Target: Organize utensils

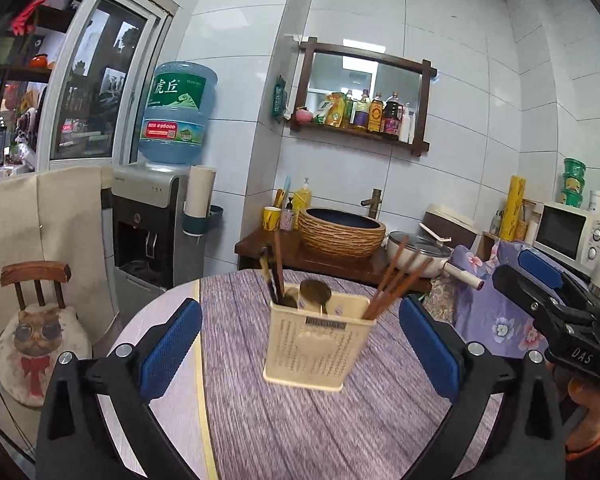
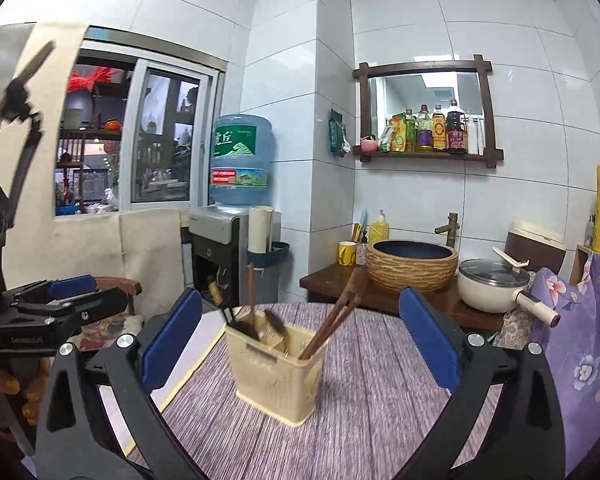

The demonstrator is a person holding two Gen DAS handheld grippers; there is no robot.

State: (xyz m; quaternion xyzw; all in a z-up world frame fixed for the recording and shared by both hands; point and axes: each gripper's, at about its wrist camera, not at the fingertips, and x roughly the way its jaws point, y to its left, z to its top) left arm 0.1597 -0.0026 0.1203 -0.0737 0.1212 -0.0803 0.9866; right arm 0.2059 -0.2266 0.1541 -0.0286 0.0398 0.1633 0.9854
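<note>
The cream utensil holder stands upright mid-surface, loaded with chopsticks and spoons. Both the left gripper and right gripper have fingers spread wide, empty. A careless sweep could clip the leaning chopsticks and topple it.

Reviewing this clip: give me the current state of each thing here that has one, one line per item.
left gripper: open, nothing between the pads.
right gripper: open, nothing between the pads.
utensil holder: upright on the table, loaded.
chopsticks: standing in the holder, leaning right.
spoon: standing in the holder.
pan: lid on.
water bottle: inverted on the dispenser, filled.
</note>
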